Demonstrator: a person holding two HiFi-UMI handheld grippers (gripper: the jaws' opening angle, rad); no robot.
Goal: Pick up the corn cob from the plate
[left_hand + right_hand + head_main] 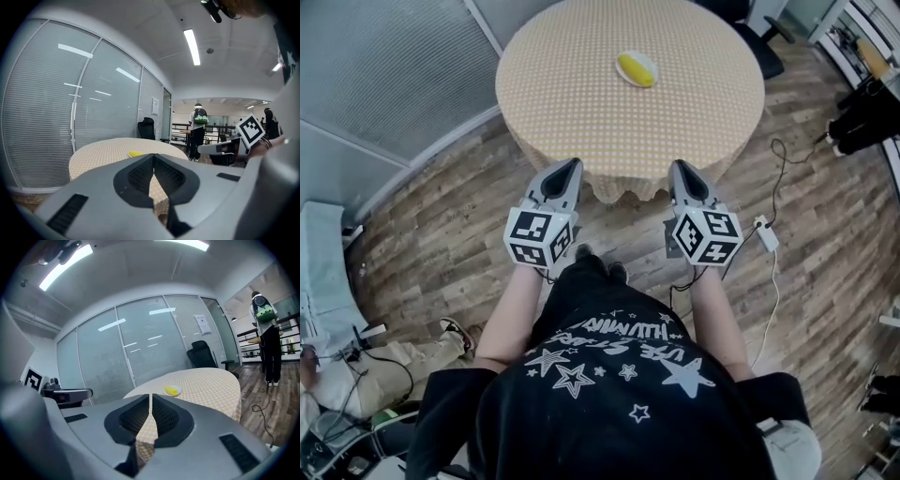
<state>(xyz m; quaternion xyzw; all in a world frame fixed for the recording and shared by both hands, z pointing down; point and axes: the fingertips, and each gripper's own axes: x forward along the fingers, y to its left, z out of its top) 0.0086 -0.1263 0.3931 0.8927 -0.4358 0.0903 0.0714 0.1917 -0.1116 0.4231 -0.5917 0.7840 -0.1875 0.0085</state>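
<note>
**Corn cob (637, 67) on its plate, out of reach, both grippers empty**

Where: the cob lies on a small white plate (624, 77) past the middle of the round counter (553, 94), towards its far side. Nothing else is on the cloth.

Grippers: left gripper (574, 162) and right gripper (680, 165) hang side by side at the near edge of the counter, pointing roughly level at it. Both have jaws together at the tips with nothing between them. The cob is well apart from both.

How I'd do the approach:
- Right gripper looks better placed, since the cob sits slightly right of centre in the head view.
- Open the jaws before reaching the plate, not over it.
- Come in low over the cloth and line the jaws across the cob's short axis, so the pads land on its flanks rather than its ends.
- Grip near mid-length, since an end grip will probably let it pivot.
- Lift straight up. The plate looks light and may slide or tip if a jaw catches the rim.

Materials and shapes:
- Cob: bright yellow, stubby rounded cylinder. Kernel texture is too small to tell.
- Plate: shallow, smooth, pale.
- Counter: tan checked cloth, draped, with a scalloped hem. It is soft, so it could drag.
- Jaw pads: dark and ribbed, inside grey shells.
- Floor (441, 253): wood planks.
</note>
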